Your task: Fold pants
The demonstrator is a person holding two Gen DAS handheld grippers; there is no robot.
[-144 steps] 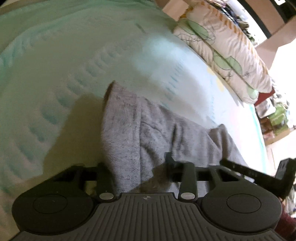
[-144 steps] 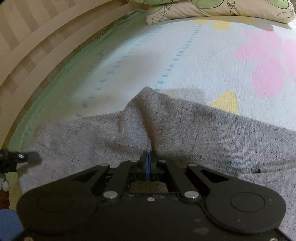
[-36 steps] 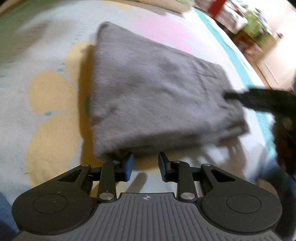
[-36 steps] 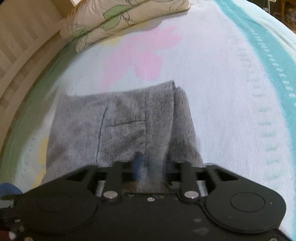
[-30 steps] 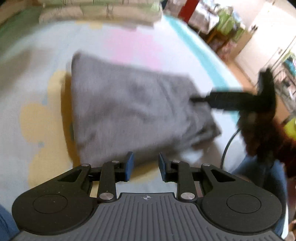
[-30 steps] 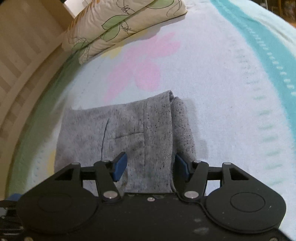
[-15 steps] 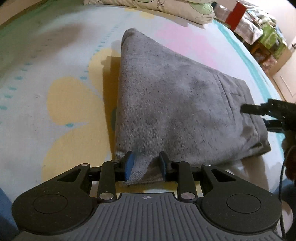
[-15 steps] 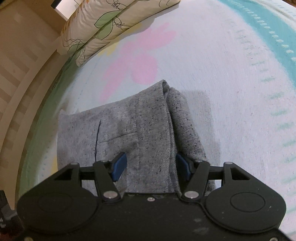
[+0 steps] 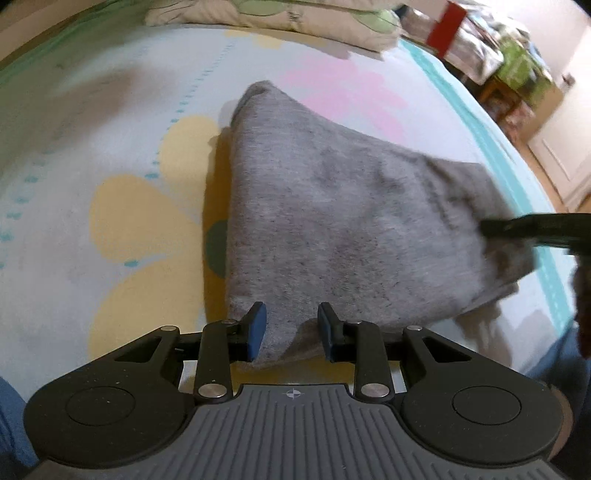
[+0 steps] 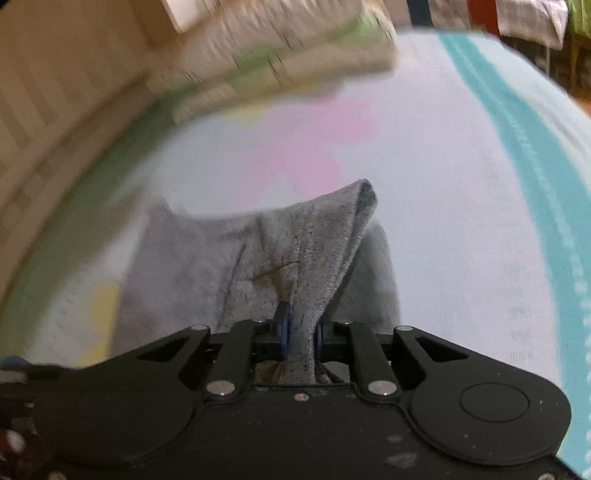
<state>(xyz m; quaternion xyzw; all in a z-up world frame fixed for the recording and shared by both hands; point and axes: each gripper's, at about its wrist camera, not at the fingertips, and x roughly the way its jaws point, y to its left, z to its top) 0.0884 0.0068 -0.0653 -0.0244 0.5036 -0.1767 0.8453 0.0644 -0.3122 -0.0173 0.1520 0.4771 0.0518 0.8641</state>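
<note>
The grey pants [image 9: 351, 221] lie folded into a thick, roughly wedge-shaped bundle on a bed covered by a floral bedsheet [image 9: 92, 129] with yellow and pink flowers and a teal stripe along one side. Patterned pillows [image 9: 277, 18] sit at the far end of the bed, well apart from the bundle.

Left gripper [image 9: 291, 326]: held low at the near edge of the bundle. Its 2 blue-padded fingers stand partly apart, with a corner of the grey cloth lying between them. The cloth does not fill the gap, and the pads do not visibly press on it; no hold is confirmed.

Right gripper [image 10: 300, 338]: its jaws have just been closing and now pinch a fold of the pants at the waistband end. The cloth is bunched tightly between the blue pads [image 10: 283, 334] and rises from them in a raised ridge, with the hem edge lifted clear of the lower layers. In the left wrist view, this gripper [image 9: 535, 227] shows as a dark, blurred bar reaching in from the right and meeting the far right edge of the bundle.

The right wrist view is blurred at its borders. A pocket seam is visible on the top layer, just beyond the pinch. A striped wooden headboard [image 10: 55, 92] stands at the left.
</note>
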